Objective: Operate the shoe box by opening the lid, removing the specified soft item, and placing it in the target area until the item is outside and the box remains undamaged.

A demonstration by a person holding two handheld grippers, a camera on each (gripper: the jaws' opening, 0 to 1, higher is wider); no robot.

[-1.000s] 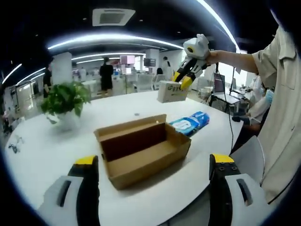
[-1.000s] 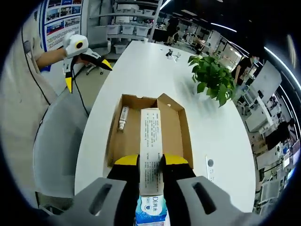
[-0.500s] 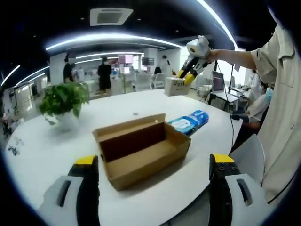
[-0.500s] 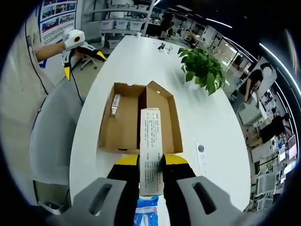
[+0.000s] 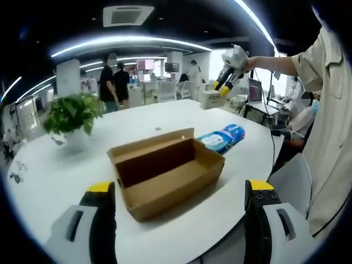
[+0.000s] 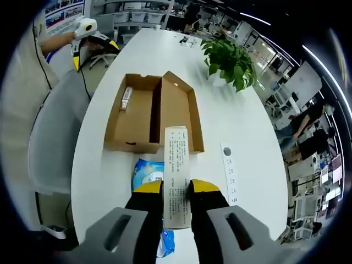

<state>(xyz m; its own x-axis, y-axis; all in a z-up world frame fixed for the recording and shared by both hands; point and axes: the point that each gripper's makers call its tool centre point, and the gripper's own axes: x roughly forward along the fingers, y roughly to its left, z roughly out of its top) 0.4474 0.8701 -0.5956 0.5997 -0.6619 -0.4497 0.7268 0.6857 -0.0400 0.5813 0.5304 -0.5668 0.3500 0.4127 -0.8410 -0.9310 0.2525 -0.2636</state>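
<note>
Right gripper view: my right gripper point(image 6: 176, 190) has carried the clamped white carton point(image 6: 177, 176) beyond the shoe box point(image 6: 151, 113); left gripper point(image 5: 179, 190) waits open, empty.

Worktop point(image 6: 247, 126): white. Shoe box point(image 6: 148, 113): plain brown cardboard inside and out. Wipes pack point(image 5: 223, 137): blue with white panel. Carton point(image 6: 177, 176) in the right gripper point(image 6: 177, 193): white with fine dark print. Both grippers: grey bodies, black jaws with yellow tips. Plant point(image 5: 74, 113): green leaves, white pot. Sleeve point(image 5: 324, 60): beige.
</note>
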